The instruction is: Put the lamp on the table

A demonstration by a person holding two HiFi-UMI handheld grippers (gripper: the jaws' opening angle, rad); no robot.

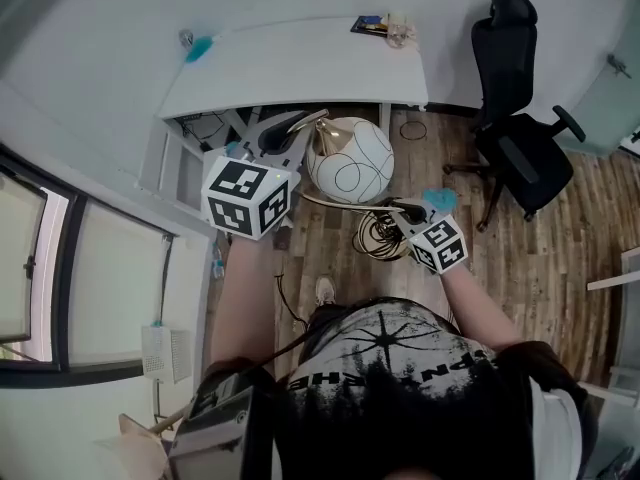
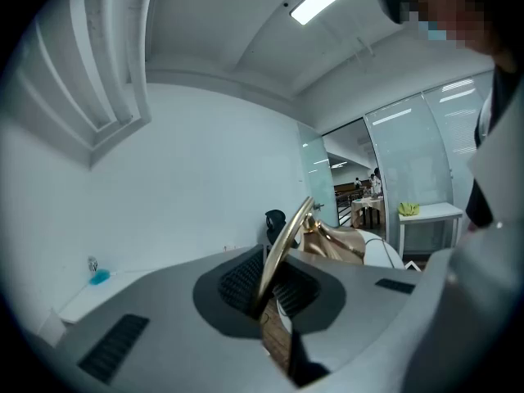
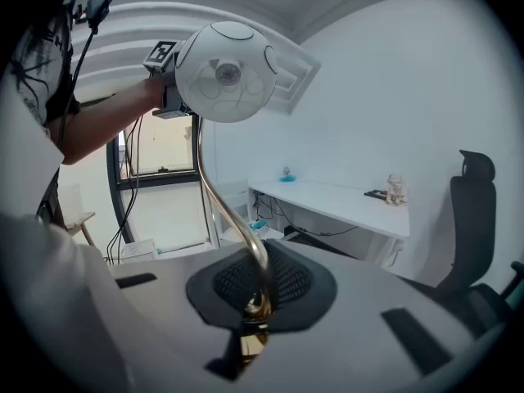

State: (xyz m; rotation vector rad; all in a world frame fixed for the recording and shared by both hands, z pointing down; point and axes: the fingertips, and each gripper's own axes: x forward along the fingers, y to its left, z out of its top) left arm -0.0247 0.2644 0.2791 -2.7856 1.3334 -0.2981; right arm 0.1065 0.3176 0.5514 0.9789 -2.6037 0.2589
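The lamp has a white globe shade [image 1: 350, 158] with thin black lines and a curved brass stem [image 1: 312, 126]. I hold it in the air in front of the white table [image 1: 300, 63]. My left gripper [image 1: 288, 136] is shut on the brass stem [image 2: 282, 248] close to the shade [image 2: 381, 252]. My right gripper [image 1: 402, 211] is shut on the lower end of the stem [image 3: 225, 211], with the globe [image 3: 228, 72] raised up and to the left of it. The lamp's dark cable [image 1: 378, 236] hangs coiled below the right gripper.
A black office chair [image 1: 520, 138] stands on the wood floor right of the table. Small items [image 1: 385, 28] lie at the table's far right and a blue object [image 1: 198, 48] at its left end. Cables and a frame sit under the table, and a window [image 1: 40, 268] is at the left.
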